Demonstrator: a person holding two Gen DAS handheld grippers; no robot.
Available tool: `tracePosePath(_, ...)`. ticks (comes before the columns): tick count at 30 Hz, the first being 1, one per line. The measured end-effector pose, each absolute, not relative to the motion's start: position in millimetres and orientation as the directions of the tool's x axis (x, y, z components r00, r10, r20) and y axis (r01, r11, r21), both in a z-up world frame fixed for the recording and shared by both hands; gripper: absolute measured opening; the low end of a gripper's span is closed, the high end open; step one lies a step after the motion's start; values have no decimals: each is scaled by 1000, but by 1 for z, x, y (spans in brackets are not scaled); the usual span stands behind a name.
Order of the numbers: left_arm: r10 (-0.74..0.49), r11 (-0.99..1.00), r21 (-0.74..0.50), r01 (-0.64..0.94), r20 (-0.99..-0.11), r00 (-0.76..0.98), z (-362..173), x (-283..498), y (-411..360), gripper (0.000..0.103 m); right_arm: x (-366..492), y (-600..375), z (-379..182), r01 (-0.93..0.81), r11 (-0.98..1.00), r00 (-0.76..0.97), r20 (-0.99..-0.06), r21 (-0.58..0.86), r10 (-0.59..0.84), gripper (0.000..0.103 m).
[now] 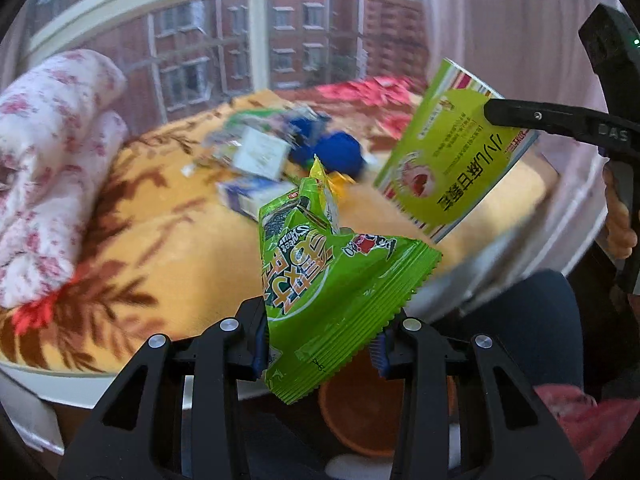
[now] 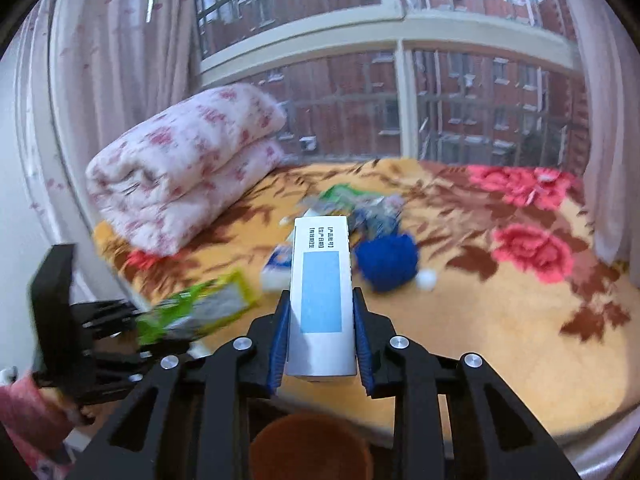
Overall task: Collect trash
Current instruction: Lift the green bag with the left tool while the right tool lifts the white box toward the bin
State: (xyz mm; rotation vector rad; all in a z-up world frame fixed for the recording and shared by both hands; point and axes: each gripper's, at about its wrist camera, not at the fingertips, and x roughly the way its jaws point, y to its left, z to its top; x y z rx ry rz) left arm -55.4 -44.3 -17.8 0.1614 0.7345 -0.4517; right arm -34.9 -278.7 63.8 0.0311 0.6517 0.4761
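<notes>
My left gripper [image 1: 322, 344] is clamped on a green snack bag [image 1: 320, 280], which sticks up crumpled between the jaws. My right gripper [image 2: 321, 344] is clamped on a carton [image 2: 321, 292], its narrow white side with a blue panel facing my right camera. From the left camera the same carton [image 1: 452, 160] shows its green printed face, pinched at one edge by a black finger [image 1: 540, 118].

Below both grippers sits a round orange-brown basket [image 1: 360, 412], seen from above; I cannot tell what is in it. It stands just off the edge of the bed [image 2: 500, 320].

More trash lies on the flowered bed cover: a blurred heap of wrappers and small boxes [image 2: 352, 208], with a blue ball of yarn [image 2: 386, 262] just beside it. A folded floral quilt [image 2: 180, 160] lies near the window [image 2: 400, 80].
</notes>
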Motion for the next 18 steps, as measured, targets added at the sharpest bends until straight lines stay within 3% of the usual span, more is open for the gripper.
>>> tracePosePath(11, -323, 818, -64, 572, -874, 364, -112, -69, -73, 37, -85, -265, -18, -429, 873, 502, -743, 231, 443, 29)
tracePosePath(18, -275, 815, -110, 570, -938, 212, -171, -60, -91, 37, -82, -258, -81, -362, 901, 423, -818, 241, 389, 29)
